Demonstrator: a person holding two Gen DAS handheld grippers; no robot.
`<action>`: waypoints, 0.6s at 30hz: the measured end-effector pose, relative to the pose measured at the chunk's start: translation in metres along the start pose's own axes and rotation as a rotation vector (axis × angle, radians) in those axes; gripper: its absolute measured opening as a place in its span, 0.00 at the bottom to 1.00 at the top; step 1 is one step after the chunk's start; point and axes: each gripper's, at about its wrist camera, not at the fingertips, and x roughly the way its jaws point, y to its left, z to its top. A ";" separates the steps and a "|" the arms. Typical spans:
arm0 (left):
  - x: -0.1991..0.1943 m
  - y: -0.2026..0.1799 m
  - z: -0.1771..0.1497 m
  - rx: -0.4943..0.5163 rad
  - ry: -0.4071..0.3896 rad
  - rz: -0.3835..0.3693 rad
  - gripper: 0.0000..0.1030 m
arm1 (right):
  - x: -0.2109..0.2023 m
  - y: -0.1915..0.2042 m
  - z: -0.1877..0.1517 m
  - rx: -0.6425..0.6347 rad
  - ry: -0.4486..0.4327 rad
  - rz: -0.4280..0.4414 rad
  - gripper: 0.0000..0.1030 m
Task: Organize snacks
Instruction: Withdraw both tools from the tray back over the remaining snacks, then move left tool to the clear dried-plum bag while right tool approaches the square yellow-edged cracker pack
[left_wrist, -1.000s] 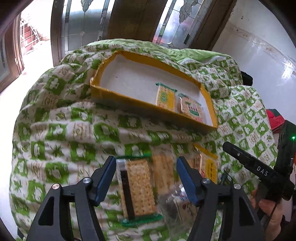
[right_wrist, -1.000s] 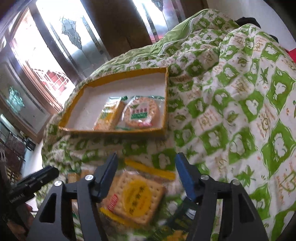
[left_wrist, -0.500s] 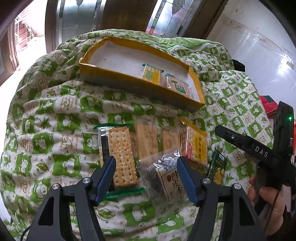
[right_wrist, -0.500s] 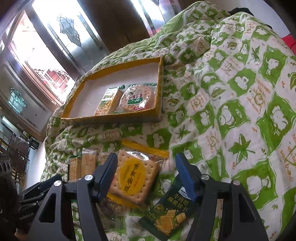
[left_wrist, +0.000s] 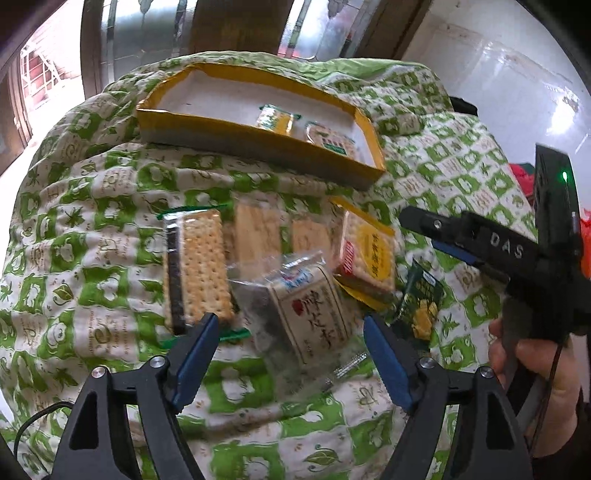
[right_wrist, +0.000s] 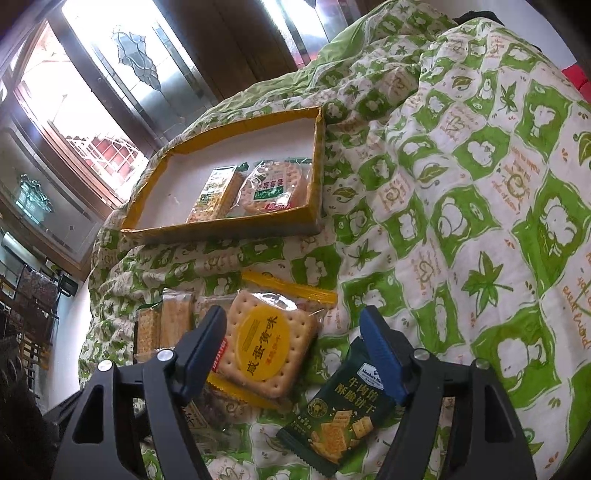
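Two hand-held grippers hang over a spread of snacks on a bed covered with a green-and-white patterned quilt (right_wrist: 461, 155). The left gripper (left_wrist: 291, 338) has its jaws apart, having just widened, and nothing is clamped: a clear bag with a tan label (left_wrist: 306, 295) lies on the quilt between and just beyond its fingertips, untouched as far as the view shows. To that gripper's left front is a long cracker pack (left_wrist: 201, 266) with a green-edged wrapper. The right gripper (right_wrist: 293, 328) also stands open, its jaws just widened, with a square cracker pack bearing a yellow disc (right_wrist: 267, 343) lying between its fingers and slightly ahead, not pressed by either pad. A dark green biscuit packet (right_wrist: 340, 413) lies under and just inside its right finger. Well ahead of both grippers sits a shallow yellow-rimmed box (right_wrist: 317, 166), holding a small yellow-green pack (right_wrist: 216, 192) and a round cracker pack (right_wrist: 275, 188) side by side in its right end. In the left wrist view, a person's hand (left_wrist: 535, 369) grips the handle of the right gripper.
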 end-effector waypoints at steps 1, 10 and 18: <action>0.001 -0.002 -0.001 0.004 0.004 0.000 0.80 | 0.001 0.000 0.000 0.000 0.003 0.000 0.73; 0.013 -0.008 -0.003 0.002 0.030 0.015 0.80 | 0.010 0.001 -0.003 0.004 0.040 -0.004 0.77; 0.030 -0.015 -0.003 0.020 0.053 0.045 0.80 | 0.017 0.005 -0.007 0.000 0.072 0.004 0.78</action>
